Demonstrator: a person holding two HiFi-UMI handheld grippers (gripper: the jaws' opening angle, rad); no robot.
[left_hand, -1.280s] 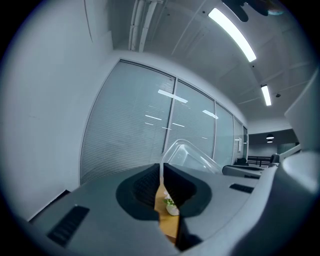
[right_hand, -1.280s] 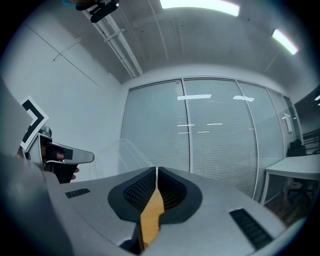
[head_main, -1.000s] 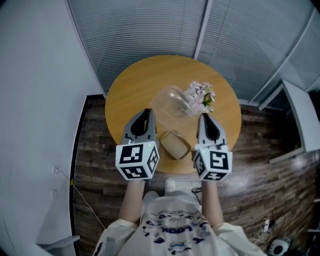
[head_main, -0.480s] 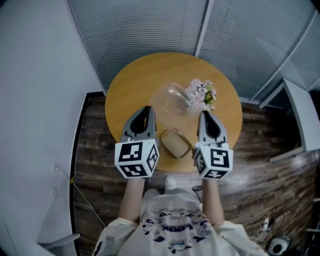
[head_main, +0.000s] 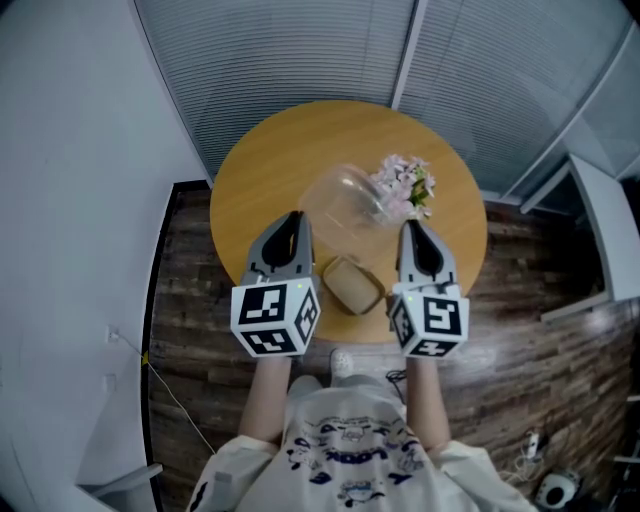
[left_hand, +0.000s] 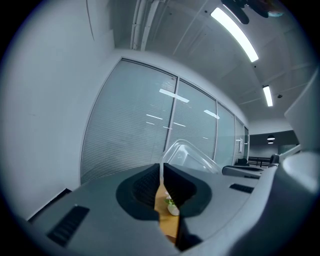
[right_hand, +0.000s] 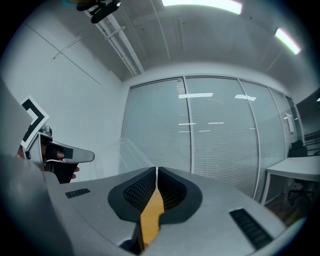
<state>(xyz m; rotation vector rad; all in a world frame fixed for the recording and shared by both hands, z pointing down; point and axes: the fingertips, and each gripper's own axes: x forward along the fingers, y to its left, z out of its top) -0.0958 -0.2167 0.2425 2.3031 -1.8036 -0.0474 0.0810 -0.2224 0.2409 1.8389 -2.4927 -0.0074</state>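
A clear plastic container (head_main: 345, 200) lies on its side on a round wooden table (head_main: 290, 150), with a bunch of pink flowers (head_main: 405, 188) at its right. A tan block (head_main: 350, 286) sits near the table's front edge, between the two grippers. My left gripper (head_main: 293, 218) hovers left of the container, jaws shut with nothing seen between them. My right gripper (head_main: 409, 226) hovers right of the block, also shut and empty. In the left gripper view the container (left_hand: 192, 155) rises beyond the shut gripper (left_hand: 161, 167). The right gripper view shows its shut gripper (right_hand: 157, 171) and the left gripper (right_hand: 60, 156).
A wall of glass with blinds (head_main: 300, 60) stands behind the table. A white wall (head_main: 70, 200) runs along the left. A white desk (head_main: 600, 230) is at the right. Dark wooden floor (head_main: 200, 330) surrounds the table, and the person's shoe (head_main: 340, 365) shows below its edge.
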